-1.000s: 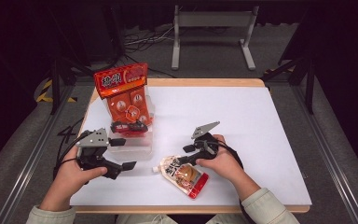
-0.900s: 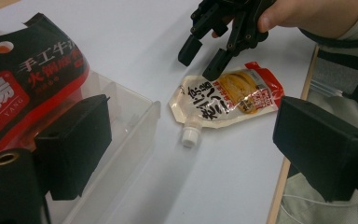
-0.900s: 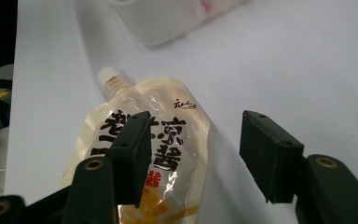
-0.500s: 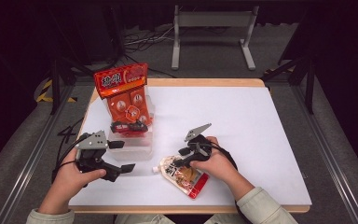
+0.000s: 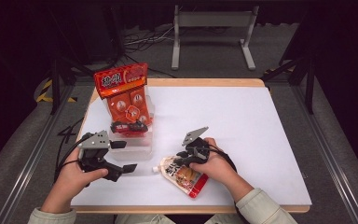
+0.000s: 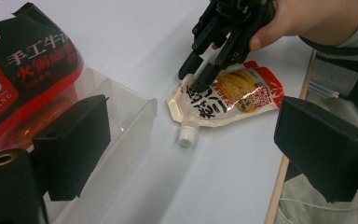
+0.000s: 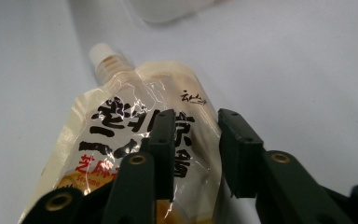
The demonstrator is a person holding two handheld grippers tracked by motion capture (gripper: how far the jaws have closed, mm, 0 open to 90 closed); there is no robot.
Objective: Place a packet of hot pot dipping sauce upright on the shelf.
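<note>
Counter point(image 5: 242, 135): white top with a wooden edge; it carried every item listed below.
Clear bin point(image 5: 133, 142): transparent plastic container, stood on the left part of the counter, just ahead of the left hand-held gripper.
Red snack bag point(image 5: 123, 93): large red and orange pack, stood upright in the clear bin and rose well above its rim.
Left hand-held gripper point(image 5: 121, 156): held level at the near left of the counter, just beside the clear bin; jaws stood wide apart with nothing between them. One jaw lay close along the bin's wall in the left gripper view.
Right hand-held gripper point(image 5: 179, 158): tilted down onto the pouch; jaws had just been closing. In the right gripper view, one jaw lay over the printed face and the other stood at the pouch's side edge, a narrow gap remaining. Whether the pads pressed on the pouch could not be told.
Spouted pouch point(image 5: 182, 172): cream and red sauce pouch, lay flat near the front edge of the counter, between the two hands.
Cap point(image 6: 186, 136): white screw cap on the pouch's spout, pointed toward the clear bin, apart from it.
</note>
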